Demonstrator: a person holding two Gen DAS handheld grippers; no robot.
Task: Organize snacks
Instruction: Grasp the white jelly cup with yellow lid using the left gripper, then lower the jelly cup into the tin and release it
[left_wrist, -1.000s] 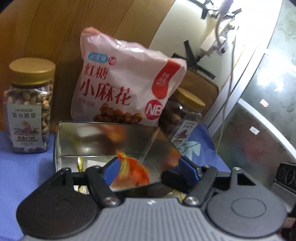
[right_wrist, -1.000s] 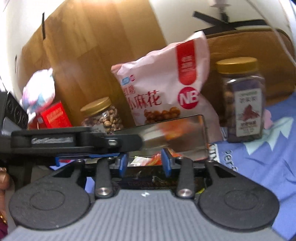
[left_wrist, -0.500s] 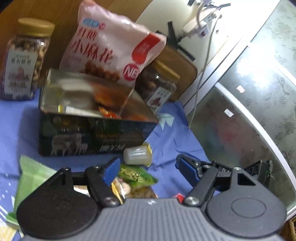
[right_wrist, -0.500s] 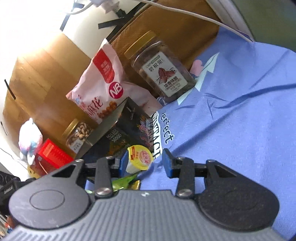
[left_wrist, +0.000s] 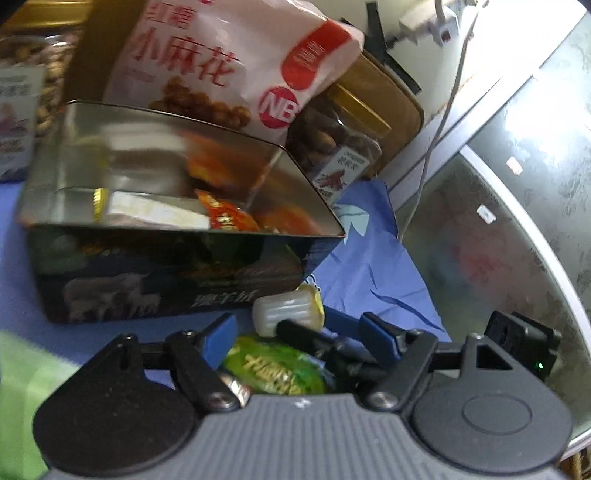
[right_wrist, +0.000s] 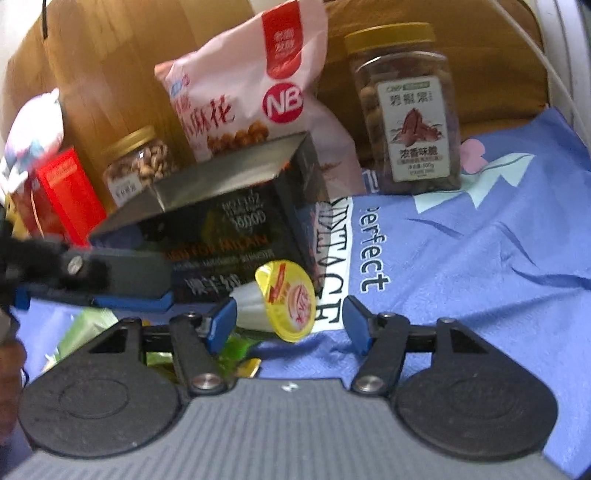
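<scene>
Right wrist view, from left to right: the left gripper (right_wrist: 110, 284) reaches in from the side, ahead of it stands the dark tin (right_wrist: 236, 229), and a jelly cup (right_wrist: 284, 304) lies between the spread fingers of the right gripper (right_wrist: 288, 321), untouched. Left wrist view: the left gripper (left_wrist: 299, 332) is spread too, over a green packet (left_wrist: 273, 369), with the cup (left_wrist: 288, 312) just ahead.

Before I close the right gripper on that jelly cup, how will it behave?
The jelly cup lies on its side on the cloth, so a nudge may roll it. Its ribbed, translucent wall looks thin and may flex under a hard squeeze. It looks small and probably light. The right gripper is open around it, one finger close beside it.
</scene>
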